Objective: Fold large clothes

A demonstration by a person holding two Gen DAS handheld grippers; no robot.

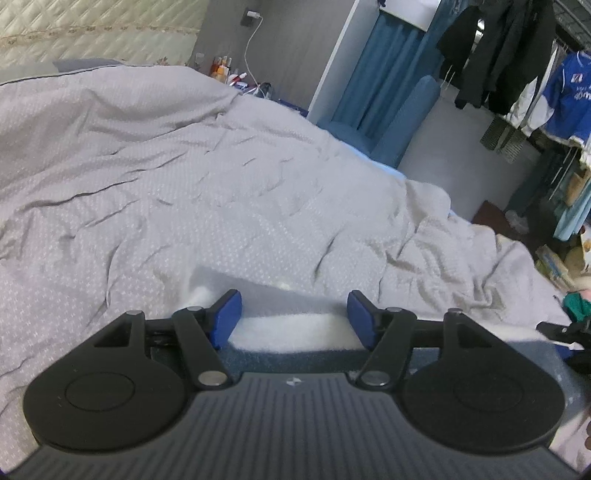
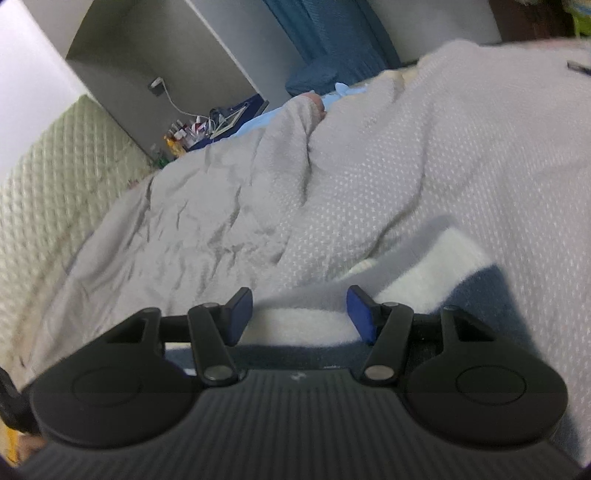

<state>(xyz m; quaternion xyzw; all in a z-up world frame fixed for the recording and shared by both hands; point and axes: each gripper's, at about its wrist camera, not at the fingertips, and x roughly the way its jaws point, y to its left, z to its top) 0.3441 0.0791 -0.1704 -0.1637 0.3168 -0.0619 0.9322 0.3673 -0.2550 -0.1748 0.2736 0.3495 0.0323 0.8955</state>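
Note:
A white fleecy garment with a dark navy band (image 1: 291, 334) lies across the grey bed cover (image 1: 177, 177), right under my left gripper (image 1: 294, 317). The left jaws stand wide apart, with the white fabric between the blue pads (image 1: 227, 317), not pinched. In the right wrist view the same white and navy garment (image 2: 299, 326) lies between the spread pads of my right gripper (image 2: 300, 317), also open. The garment stretches away to the right (image 2: 454, 254) over the bed cover (image 2: 424, 158). The right gripper shows as a dark shape at the left wrist view's right edge (image 1: 565, 332).
A quilted headboard (image 1: 92, 29) stands behind the bed. A bedside table with bottles and a charger cable (image 1: 236, 74) is at the far side. Blue curtains (image 1: 384, 74) and a rack of hanging clothes (image 1: 517, 59) stand to the right. Clutter lies on the floor (image 1: 565, 258).

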